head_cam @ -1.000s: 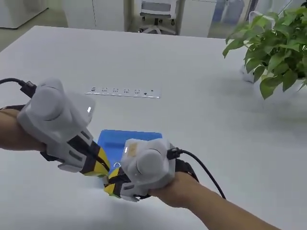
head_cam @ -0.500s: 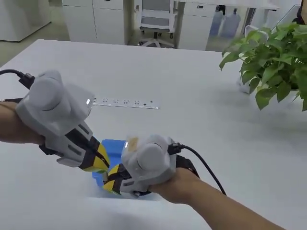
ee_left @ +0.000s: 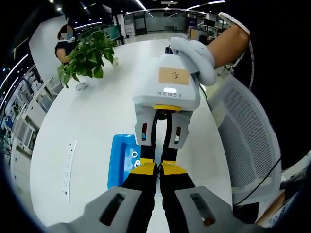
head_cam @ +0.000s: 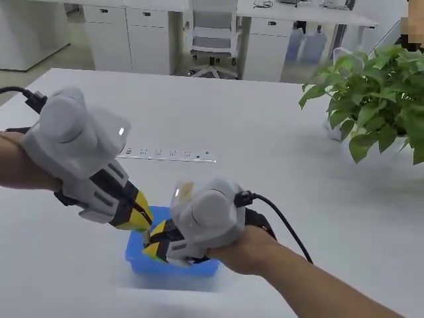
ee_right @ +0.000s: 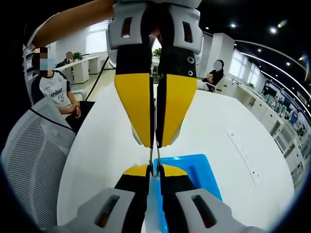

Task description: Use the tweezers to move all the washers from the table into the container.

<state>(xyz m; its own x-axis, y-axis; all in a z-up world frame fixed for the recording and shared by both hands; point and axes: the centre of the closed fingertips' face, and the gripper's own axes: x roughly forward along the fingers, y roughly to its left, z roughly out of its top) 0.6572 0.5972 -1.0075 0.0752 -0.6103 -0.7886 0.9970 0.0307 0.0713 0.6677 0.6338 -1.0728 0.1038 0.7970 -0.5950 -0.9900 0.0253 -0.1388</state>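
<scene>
left gripper (ee_left: 155, 170) and right gripper (ee_right: 155, 171) tip to tip at lower centre, jaws narrow, seemingly both pinching the thin tweezers (ee_right: 154, 145); washers (ee_left: 134, 155) in the blue container (ee_left: 116, 167), just left of the tips.

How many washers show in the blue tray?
2, in the left gripper view: one washer near the tray's right edge, a second washer just below it. Others may be hidden.
</scene>
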